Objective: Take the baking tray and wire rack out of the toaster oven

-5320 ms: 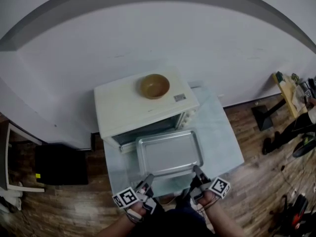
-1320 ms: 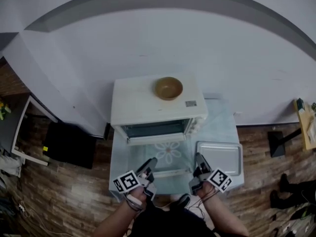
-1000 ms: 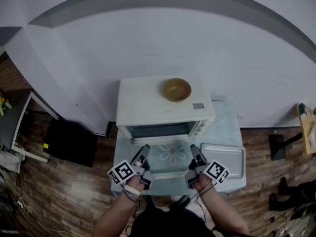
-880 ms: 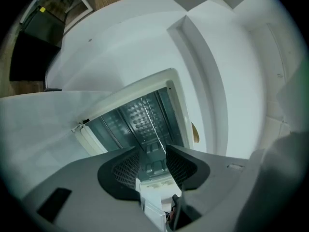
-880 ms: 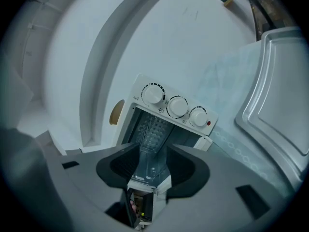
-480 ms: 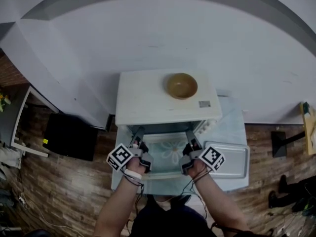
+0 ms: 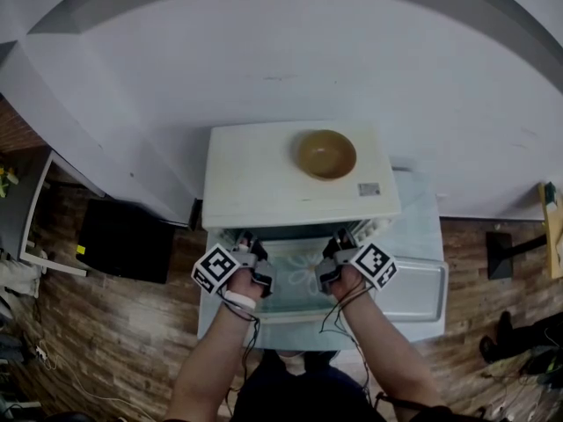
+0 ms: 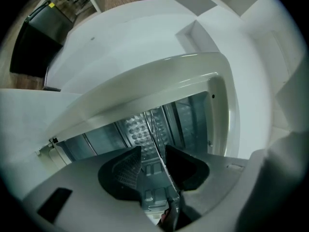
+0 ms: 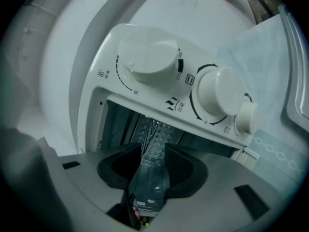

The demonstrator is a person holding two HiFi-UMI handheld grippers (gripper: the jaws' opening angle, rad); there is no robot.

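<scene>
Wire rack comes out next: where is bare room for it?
Bare: the top of the toaster oven left of the wooden bowl, and the table strip behind the baking tray. Crowded: the table front, under open door and tray.

The left forearm (image 7: 211, 350) and right forearm (image 7: 380, 350) extend forward, roughly parallel. The left gripper (image 8: 152, 153) is held near level. Its jaws are apart after just closing slightly, and a wire rack (image 8: 155, 127) edge runs through the gap beside one finger, unclamped. The right gripper (image 9: 153, 151) is tilted slightly down, its jaws apart but just closing, pads free.
</scene>
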